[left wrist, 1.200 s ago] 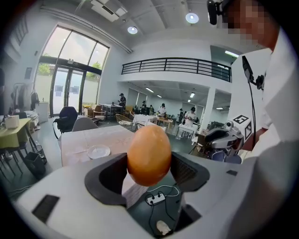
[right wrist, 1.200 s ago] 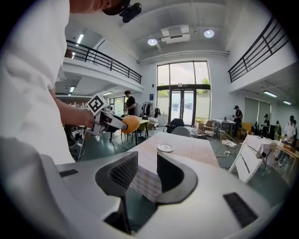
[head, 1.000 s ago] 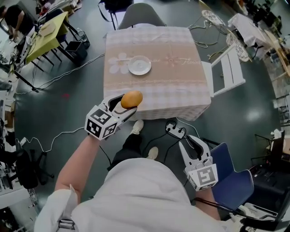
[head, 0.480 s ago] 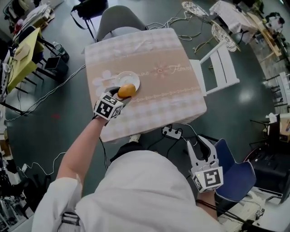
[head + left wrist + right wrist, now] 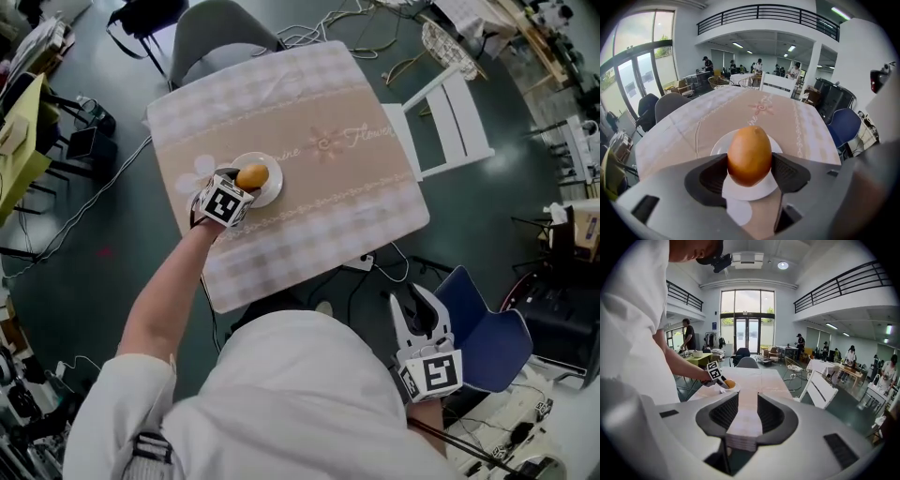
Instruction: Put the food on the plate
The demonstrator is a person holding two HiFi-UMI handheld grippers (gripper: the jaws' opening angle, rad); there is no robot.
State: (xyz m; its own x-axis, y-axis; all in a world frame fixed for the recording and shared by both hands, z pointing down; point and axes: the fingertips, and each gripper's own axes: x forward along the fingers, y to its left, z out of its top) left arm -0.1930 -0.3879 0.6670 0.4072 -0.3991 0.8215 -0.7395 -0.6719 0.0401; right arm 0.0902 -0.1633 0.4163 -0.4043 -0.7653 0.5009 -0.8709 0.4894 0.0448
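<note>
Head view: since the earlier frame the left gripper point(image 5: 240, 186) has travelled from the near edge of the table point(image 5: 337, 192) to a position over the white plate point(image 5: 273, 194), carrying the mango point(image 5: 251, 176). The right gripper point(image 5: 416, 305) is off the table, near a blue chair point(image 5: 487, 347).

Left gripper view: both jaws press the mango's sides, directly over the plate.

Right gripper view: jaws stand apart, with nothing between them.

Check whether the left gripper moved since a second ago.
Yes. The left gripper, shut on the orange fruit, went from the table's near edge inward to over the white plate.
</note>
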